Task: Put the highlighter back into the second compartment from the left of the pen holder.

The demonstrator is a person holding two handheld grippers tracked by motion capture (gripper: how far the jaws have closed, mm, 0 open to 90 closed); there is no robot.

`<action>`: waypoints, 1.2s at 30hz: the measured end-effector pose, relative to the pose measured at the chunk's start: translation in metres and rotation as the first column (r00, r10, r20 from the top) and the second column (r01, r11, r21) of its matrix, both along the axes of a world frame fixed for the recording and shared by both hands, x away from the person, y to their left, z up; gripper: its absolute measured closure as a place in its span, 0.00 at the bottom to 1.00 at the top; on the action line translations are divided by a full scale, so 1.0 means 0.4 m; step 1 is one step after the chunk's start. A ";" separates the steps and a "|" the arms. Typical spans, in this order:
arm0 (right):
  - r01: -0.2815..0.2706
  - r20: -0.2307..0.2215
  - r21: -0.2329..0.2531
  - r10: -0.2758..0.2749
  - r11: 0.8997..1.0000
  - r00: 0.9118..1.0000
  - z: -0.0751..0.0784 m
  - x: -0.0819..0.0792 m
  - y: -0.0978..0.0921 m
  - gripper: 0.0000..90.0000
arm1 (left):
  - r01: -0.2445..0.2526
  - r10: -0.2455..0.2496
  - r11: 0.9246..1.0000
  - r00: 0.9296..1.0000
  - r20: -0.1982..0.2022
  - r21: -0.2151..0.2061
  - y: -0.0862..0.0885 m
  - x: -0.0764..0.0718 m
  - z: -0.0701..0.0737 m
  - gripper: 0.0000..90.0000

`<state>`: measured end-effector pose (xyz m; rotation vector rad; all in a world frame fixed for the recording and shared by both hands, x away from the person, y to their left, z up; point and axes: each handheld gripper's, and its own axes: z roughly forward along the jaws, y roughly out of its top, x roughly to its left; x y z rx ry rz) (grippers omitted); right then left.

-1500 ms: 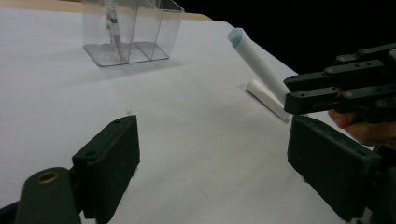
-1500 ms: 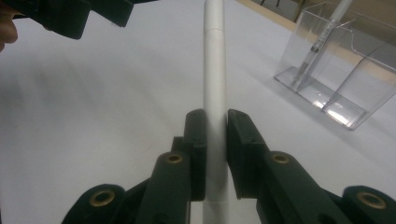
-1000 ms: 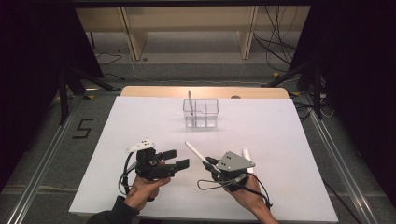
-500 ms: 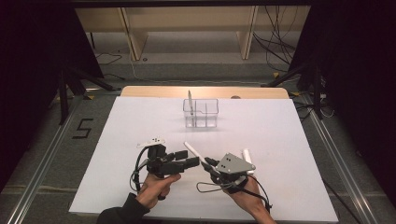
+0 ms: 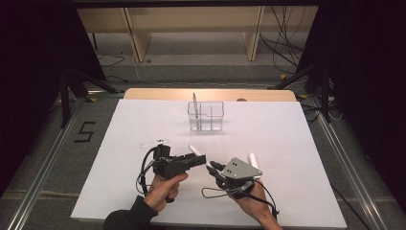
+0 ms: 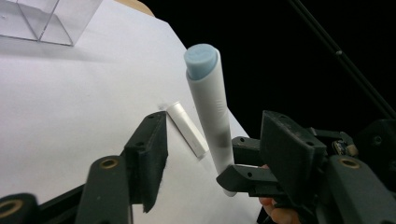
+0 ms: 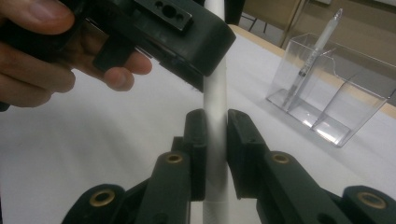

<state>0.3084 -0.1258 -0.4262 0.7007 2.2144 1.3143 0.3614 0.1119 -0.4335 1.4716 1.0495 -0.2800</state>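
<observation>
Holding 1 white cylindrical marker with a pale blue end [image 6: 208,107] clenched in the right gripper [image 7: 215,140], just short of the clear plastic organizer [image 5: 206,116]. Left gripper [image 6: 210,154] fingers spread wide around it. White cap [image 6: 187,129] off on desk [image 5: 297,143]; 1 pen [image 7: 315,49] already binned.

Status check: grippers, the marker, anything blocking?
Right gripper shut on white blue-tipped marker. Left gripper open around it. Loose white cap on white table beside them; nothing blocking.
</observation>
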 end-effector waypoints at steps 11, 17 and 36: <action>0.001 0.000 0.002 -0.001 1.000 1.000 -0.004 0.000 0.003 0.88 | 0.012 -0.012 0.999 1.000 -0.007 -0.052 -0.004 0.003 -0.002 0.59; 0.004 0.000 0.002 -0.004 1.000 1.000 -0.006 0.000 0.001 0.88 | 0.016 -0.016 0.998 1.000 0.003 -0.052 -0.010 0.000 -0.003 0.64; 0.006 0.004 0.011 -0.006 1.000 1.000 -0.004 0.000 0.001 0.88 | -0.007 0.008 0.998 1.000 0.017 -0.057 -0.011 -0.003 -0.013 0.81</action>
